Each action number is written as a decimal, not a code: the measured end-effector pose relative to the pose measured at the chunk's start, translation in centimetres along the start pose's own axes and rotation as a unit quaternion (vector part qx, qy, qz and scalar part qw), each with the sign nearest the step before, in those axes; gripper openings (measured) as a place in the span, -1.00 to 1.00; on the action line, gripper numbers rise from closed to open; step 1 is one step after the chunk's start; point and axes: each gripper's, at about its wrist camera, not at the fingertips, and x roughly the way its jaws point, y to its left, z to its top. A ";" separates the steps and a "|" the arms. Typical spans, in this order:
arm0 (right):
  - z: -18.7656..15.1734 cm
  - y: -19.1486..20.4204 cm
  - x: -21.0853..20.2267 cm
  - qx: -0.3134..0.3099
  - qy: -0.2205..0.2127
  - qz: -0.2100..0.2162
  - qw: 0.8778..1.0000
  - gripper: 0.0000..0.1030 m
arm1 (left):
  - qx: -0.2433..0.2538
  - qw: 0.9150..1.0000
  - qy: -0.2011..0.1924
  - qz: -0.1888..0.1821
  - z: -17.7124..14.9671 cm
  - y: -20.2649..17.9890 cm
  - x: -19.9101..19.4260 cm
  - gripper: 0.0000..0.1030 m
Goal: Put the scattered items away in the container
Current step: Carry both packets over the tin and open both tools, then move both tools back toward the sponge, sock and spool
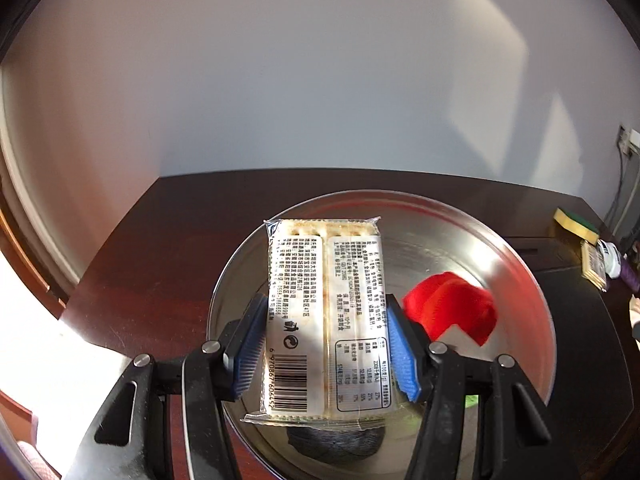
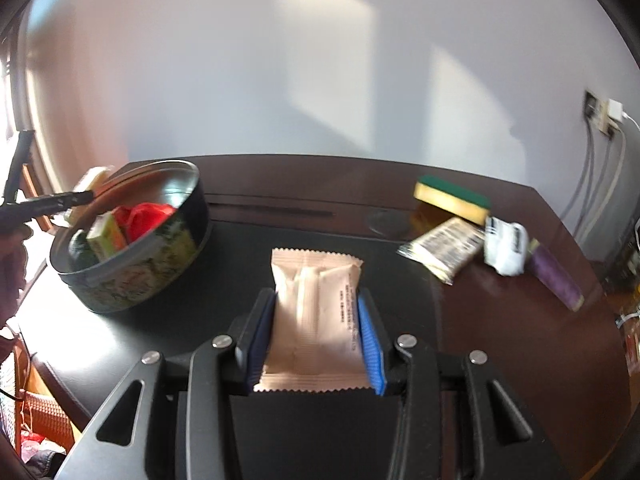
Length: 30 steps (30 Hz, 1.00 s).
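My left gripper [image 1: 326, 304] is shut on a clear cracker packet [image 1: 320, 280] with black print and a barcode, held over the round metal tin [image 1: 520, 280]. Inside the tin lie a red cloth item [image 1: 452, 308] and a grey ball of twine [image 1: 336, 444], partly hidden under the packet. In the right wrist view my right gripper [image 2: 316, 296] is shut on a beige snack packet [image 2: 314, 320] above the black mat [image 2: 400, 280]. The tin [image 2: 152, 268] stands to the left with the red item [image 2: 144, 216] and a green-and-orange box [image 2: 106, 236] in it.
At the table's right lie a yellow-green sponge [image 2: 452, 196], another printed packet [image 2: 444, 248], a white item [image 2: 506, 248] and a purple thread spool [image 2: 554, 276]. Behind the dark wooden table [image 2: 520, 340] is a white wall; cables hang from a socket [image 2: 600, 116].
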 end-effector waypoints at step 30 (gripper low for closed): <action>9.9 18.9 10.5 -0.143 0.026 0.158 0.977 -0.19 | -0.089 0.992 -0.053 -0.070 -2.9 3.3 -5.1 0.36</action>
